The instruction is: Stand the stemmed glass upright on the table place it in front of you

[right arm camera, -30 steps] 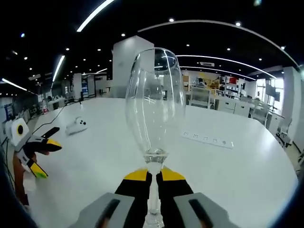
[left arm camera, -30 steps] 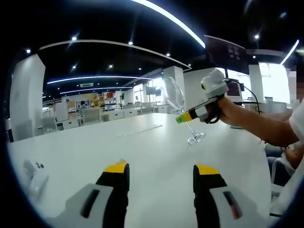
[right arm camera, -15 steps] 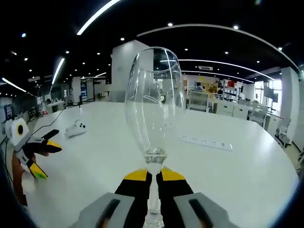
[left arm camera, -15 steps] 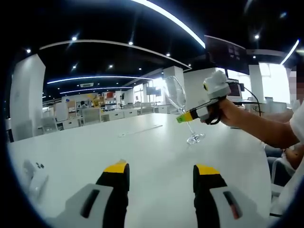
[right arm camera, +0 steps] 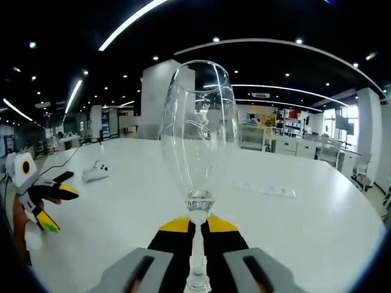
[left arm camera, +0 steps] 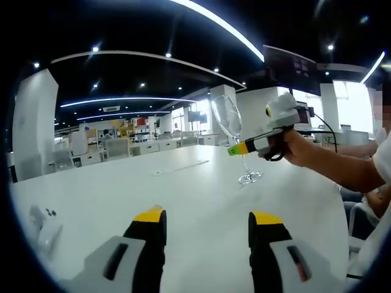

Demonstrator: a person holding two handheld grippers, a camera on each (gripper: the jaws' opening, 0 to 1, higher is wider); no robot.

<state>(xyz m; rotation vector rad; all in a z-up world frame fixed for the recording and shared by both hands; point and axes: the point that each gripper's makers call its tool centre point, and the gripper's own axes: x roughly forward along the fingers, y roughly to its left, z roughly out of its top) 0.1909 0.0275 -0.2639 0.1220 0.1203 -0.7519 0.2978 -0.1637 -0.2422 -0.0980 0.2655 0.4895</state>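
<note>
Right hand-held gripper clamped shut, left hand-held gripper agape.

- The stemmed glass is clear, glossy glass, throwing bright reflections of the ceiling lights; in the left gripper view it looks thin and see-through.
- The table has a smooth, matt white top with a faint sheen.
- The right gripper has matt grey plastic jaws with yellow tips and smooth black inner faces.
- The left gripper has the same grey plastic and yellow tips.
- A small white device near the table's far left edge looks like smooth plastic.
</note>
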